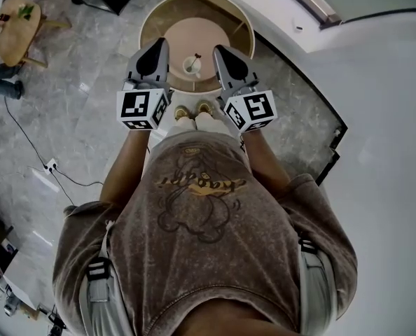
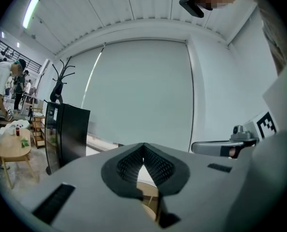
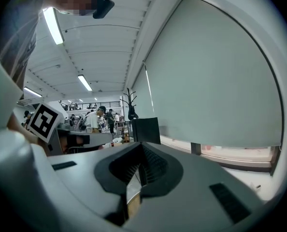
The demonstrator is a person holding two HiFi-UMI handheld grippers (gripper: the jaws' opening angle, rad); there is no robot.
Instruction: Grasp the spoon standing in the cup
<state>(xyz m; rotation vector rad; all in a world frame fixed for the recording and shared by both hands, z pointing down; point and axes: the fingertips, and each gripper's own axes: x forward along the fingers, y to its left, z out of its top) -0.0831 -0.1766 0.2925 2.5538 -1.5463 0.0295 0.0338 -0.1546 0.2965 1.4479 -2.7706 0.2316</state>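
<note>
A small white cup (image 1: 192, 65) stands on the round wooden table (image 1: 225, 16), with a thin dark-tipped spoon (image 1: 197, 57) upright in it. My left gripper (image 1: 160, 43) hangs left of the cup and my right gripper (image 1: 219, 48) right of it, both held level over the table's near side and apart from the cup. In the left gripper view the left gripper (image 2: 143, 147) has its pads together with nothing between them. The right gripper (image 3: 140, 148) looks the same in its own view. Neither gripper view shows the cup or spoon.
The table has a raised rim and stands by a curved white wall (image 1: 376, 82). A black cabinet (image 2: 67, 134), a coat rack (image 2: 61, 76) and a low wooden table (image 1: 15, 19) stand to the left. A cable (image 1: 26, 135) runs across the marble floor. People stand in the background (image 3: 93, 120).
</note>
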